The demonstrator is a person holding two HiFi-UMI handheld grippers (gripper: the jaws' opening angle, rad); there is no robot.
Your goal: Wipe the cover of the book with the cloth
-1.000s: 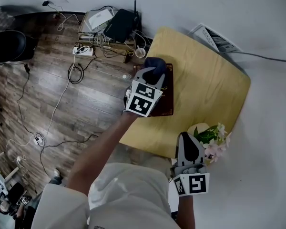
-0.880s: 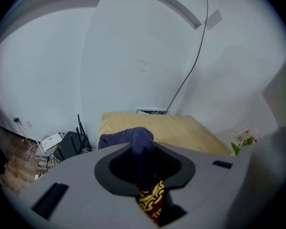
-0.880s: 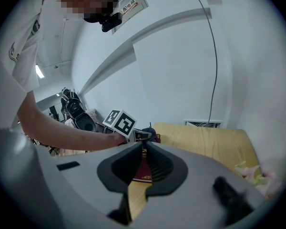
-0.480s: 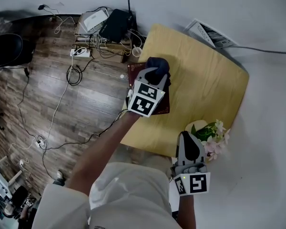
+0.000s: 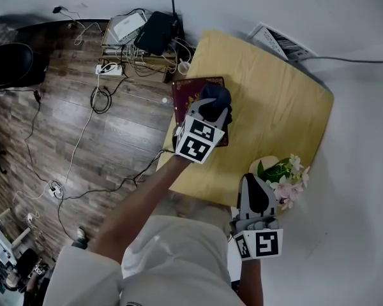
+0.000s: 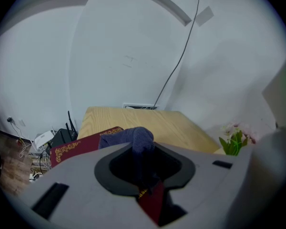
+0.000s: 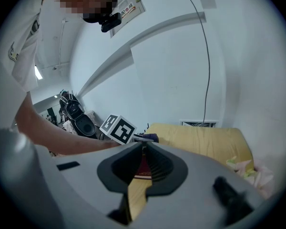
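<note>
left gripper [image 5: 212, 111] pinches dark blue cloth [image 5: 216, 97] down on maroon book [image 5: 193, 93] at left edge of wooden table [image 5: 274, 107]; cloth slid toward person since a second ago, far cover now bare, so wipe looks mid-stroke; right gripper [image 5: 253, 190] jaws together, empty, idle beside flowers [image 5: 284, 177]

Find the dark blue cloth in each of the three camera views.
Head view: cloth upper centre, lying on the dark red book.
Left gripper view: cloth at centre, pinched between the jaws.
Right gripper view: cloth small, at centre, just above the jaw tips.
Shared landmark: the yellow wooden table.
</note>
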